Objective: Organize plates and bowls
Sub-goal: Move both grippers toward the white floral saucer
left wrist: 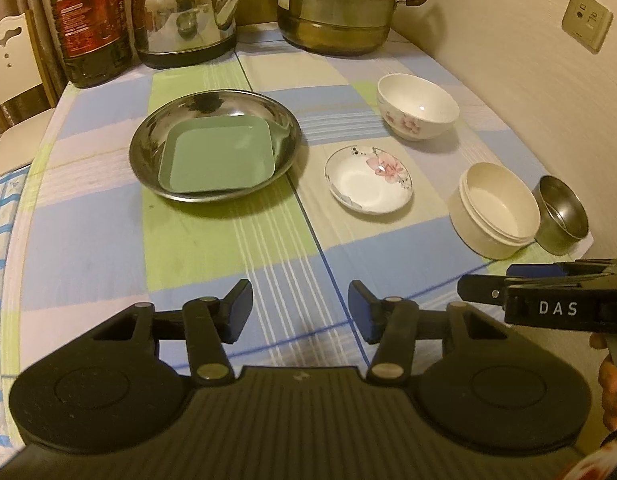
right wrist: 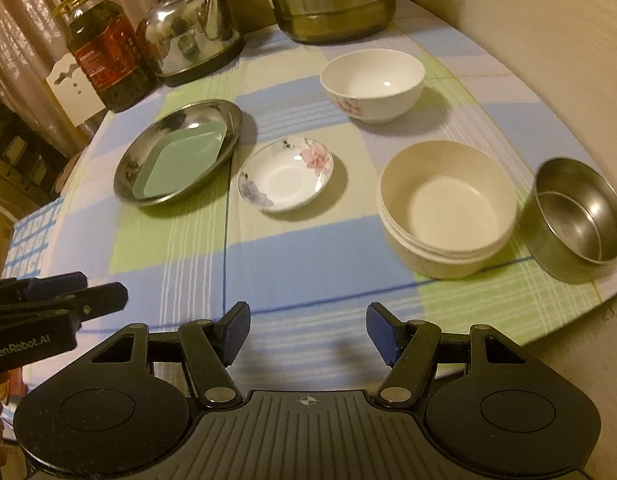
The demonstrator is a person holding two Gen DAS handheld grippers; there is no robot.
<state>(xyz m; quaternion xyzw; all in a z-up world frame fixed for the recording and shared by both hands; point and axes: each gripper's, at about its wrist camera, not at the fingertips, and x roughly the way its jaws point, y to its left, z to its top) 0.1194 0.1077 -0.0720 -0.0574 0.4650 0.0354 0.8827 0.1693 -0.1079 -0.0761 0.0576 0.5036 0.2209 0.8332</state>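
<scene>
A round steel plate point(left wrist: 156, 136) point(right wrist: 148, 140) holds a green square plate point(left wrist: 218, 158) point(right wrist: 180, 164). To its right lie a small floral saucer point(left wrist: 368, 180) point(right wrist: 286, 176), a white floral bowl point(left wrist: 416, 106) point(right wrist: 372, 84), a cream bowl point(left wrist: 494, 210) point(right wrist: 446, 208) and a small steel bowl point(left wrist: 562, 214) point(right wrist: 580, 220). My left gripper point(left wrist: 300, 312) is open and empty above the near cloth; it also shows at the left edge of the right wrist view point(right wrist: 84, 296). My right gripper point(right wrist: 308, 332) is open and empty, near the cream bowl; it also shows in the left wrist view point(left wrist: 496, 284).
A checked cloth point(left wrist: 228, 240) covers the table. At the back stand an oil bottle point(left wrist: 90, 24) point(right wrist: 104, 52), a steel kettle point(left wrist: 184, 16) point(right wrist: 192, 32) and a stacked steamer pot point(left wrist: 340, 4) point(right wrist: 328, 0). A wall with a socket point(left wrist: 586, 20) borders the right side.
</scene>
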